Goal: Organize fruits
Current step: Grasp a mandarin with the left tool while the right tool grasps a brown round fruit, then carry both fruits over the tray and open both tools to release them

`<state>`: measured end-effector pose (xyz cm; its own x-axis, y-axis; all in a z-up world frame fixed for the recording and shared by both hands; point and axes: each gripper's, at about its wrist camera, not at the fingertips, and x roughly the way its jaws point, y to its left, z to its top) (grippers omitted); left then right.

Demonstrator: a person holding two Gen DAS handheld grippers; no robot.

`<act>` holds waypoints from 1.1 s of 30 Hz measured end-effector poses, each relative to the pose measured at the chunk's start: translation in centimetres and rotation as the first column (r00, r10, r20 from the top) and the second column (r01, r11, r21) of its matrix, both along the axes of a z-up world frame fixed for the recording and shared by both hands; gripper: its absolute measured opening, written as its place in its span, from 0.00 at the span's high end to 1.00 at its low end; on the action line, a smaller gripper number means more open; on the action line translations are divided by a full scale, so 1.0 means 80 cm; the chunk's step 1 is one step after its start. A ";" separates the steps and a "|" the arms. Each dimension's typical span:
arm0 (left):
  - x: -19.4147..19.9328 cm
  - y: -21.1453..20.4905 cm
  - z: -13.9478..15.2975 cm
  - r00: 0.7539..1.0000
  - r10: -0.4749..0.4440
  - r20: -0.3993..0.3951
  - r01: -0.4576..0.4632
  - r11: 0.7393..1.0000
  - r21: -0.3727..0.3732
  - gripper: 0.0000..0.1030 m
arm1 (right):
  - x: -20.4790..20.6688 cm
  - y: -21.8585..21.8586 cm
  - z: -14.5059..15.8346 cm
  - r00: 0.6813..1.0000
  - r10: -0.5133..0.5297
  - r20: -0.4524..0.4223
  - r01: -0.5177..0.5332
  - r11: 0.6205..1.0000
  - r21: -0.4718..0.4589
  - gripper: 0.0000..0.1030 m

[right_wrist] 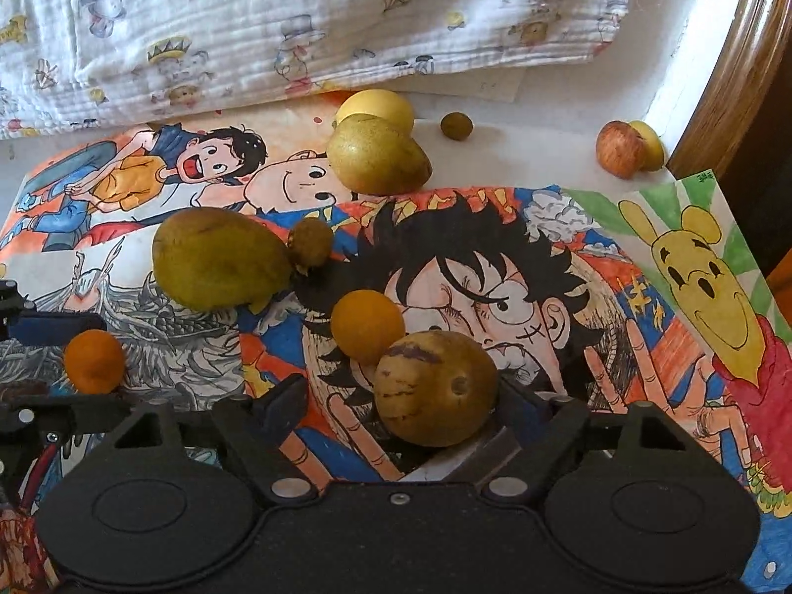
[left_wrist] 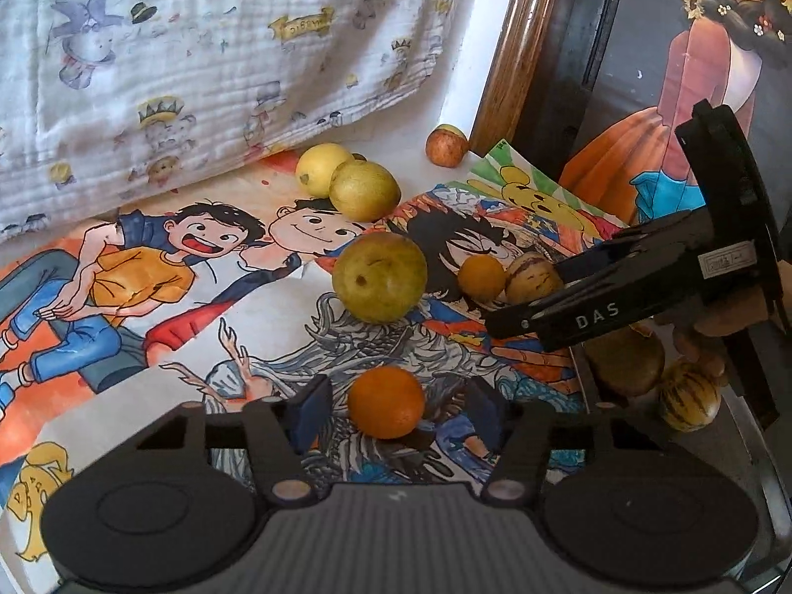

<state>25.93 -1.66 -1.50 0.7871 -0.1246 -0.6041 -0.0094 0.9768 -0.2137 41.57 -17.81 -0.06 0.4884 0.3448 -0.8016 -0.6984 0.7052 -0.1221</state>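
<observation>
1. Two grippers are in your hands, and both have the jaws spread apart with nothing clamped.
2. Your left gripper [left_wrist: 393, 408] has a small orange [left_wrist: 386, 402] lying between its fingers, on the coloured cartoon drawings [left_wrist: 208, 267]; you cannot tell from the picture if the pads touch it.
3. Your right gripper [right_wrist: 401, 411] has a striped pepino melon [right_wrist: 435, 388] between its fingers, close to the right pad. A second orange [right_wrist: 367, 325] sits just behind the melon and seems to touch it.
4. Further from you lies a big green-yellow fruit [right_wrist: 218, 260], with a small brown fruit [right_wrist: 310, 242] touching its right end.
5. Near the printed white blanket [right_wrist: 297, 24] you see a greenish lemon [right_wrist: 376, 156] and a yellow lemon [right_wrist: 378, 106] just behind it, touching. A small dark round fruit [right_wrist: 456, 125] is just beside them.
6. One reddish apple [right_wrist: 621, 148] rests near the wooden frame [right_wrist: 732, 74], with a yellow fruit [right_wrist: 648, 143] behind it.
7. In the left wrist view, another striped melon [left_wrist: 690, 396] and a brown fruit [left_wrist: 626, 361] lie at the right, under the right gripper's body.
</observation>
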 end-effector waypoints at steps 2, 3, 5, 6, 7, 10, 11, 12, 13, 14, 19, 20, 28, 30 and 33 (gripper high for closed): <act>0.001 0.000 0.000 1.000 0.005 0.000 -0.005 1.000 0.000 0.45 | 0.000 0.001 0.001 1.000 -0.003 0.012 0.003 1.000 -0.008 0.28; 0.001 0.000 -0.001 1.000 0.008 0.000 -0.008 1.000 0.002 0.48 | 0.000 0.001 0.001 1.000 -0.004 0.012 0.004 1.000 -0.009 0.30; 0.002 -0.001 -0.001 1.000 0.012 0.000 -0.012 1.000 0.007 0.56 | 0.000 0.001 0.003 1.000 -0.010 0.020 0.011 1.000 -0.010 0.38; 0.002 -0.001 -0.001 1.000 0.015 0.000 -0.015 1.000 0.011 0.60 | 0.000 0.000 0.003 1.000 -0.013 0.023 0.014 1.000 -0.012 0.40; 0.002 -0.002 -0.001 1.000 0.019 0.000 -0.019 1.000 0.014 0.61 | -0.001 0.000 0.004 1.000 -0.016 0.024 0.016 1.000 -0.012 0.44; 0.002 0.000 -0.002 1.000 0.025 0.001 -0.025 1.000 0.012 0.64 | -0.004 -0.002 0.003 1.000 -0.027 0.015 0.027 0.999 -0.017 0.50; 0.002 0.000 -0.002 1.000 0.025 0.002 -0.025 1.000 0.013 0.65 | -0.006 -0.002 0.003 0.999 -0.028 0.017 0.029 0.999 -0.020 0.50; 0.002 0.000 -0.002 1.000 0.025 0.003 -0.025 1.000 0.014 0.65 | -0.008 -0.002 0.003 0.999 -0.029 0.018 0.030 0.999 -0.023 0.50; 0.001 0.000 -0.002 1.000 0.025 0.004 -0.025 1.000 0.016 0.65 | -0.011 -0.002 0.003 0.999 -0.031 0.020 0.032 0.999 -0.023 0.51; 0.001 0.000 -0.002 1.000 0.027 0.004 -0.027 1.000 0.015 0.65 | -0.014 -0.002 0.003 0.999 -0.035 0.020 0.035 0.999 -0.019 0.51; -0.001 0.003 0.001 0.999 0.035 -0.009 -0.035 0.999 -0.011 0.66 | -0.046 0.007 0.010 1.000 -0.001 0.031 0.001 1.000 0.006 0.52; -0.001 0.006 0.002 0.999 0.036 -0.015 -0.036 0.999 -0.025 0.66 | -0.055 0.008 0.013 0.999 0.010 0.035 -0.010 1.000 0.017 0.52; -0.023 0.018 0.013 0.996 0.080 -0.041 -0.084 0.991 -0.104 0.67 | -0.121 -0.012 0.051 0.996 -0.004 0.093 -0.010 0.989 0.149 0.52; -0.031 0.015 0.019 0.996 0.078 -0.032 -0.081 0.991 -0.108 0.67 | -0.138 -0.028 0.065 0.994 -0.019 0.112 -0.001 0.984 0.180 0.52; -0.041 0.004 0.031 0.998 0.065 -0.010 -0.066 0.992 -0.111 0.67 | -0.160 -0.056 0.081 0.989 -0.048 0.140 0.018 0.978 0.206 0.52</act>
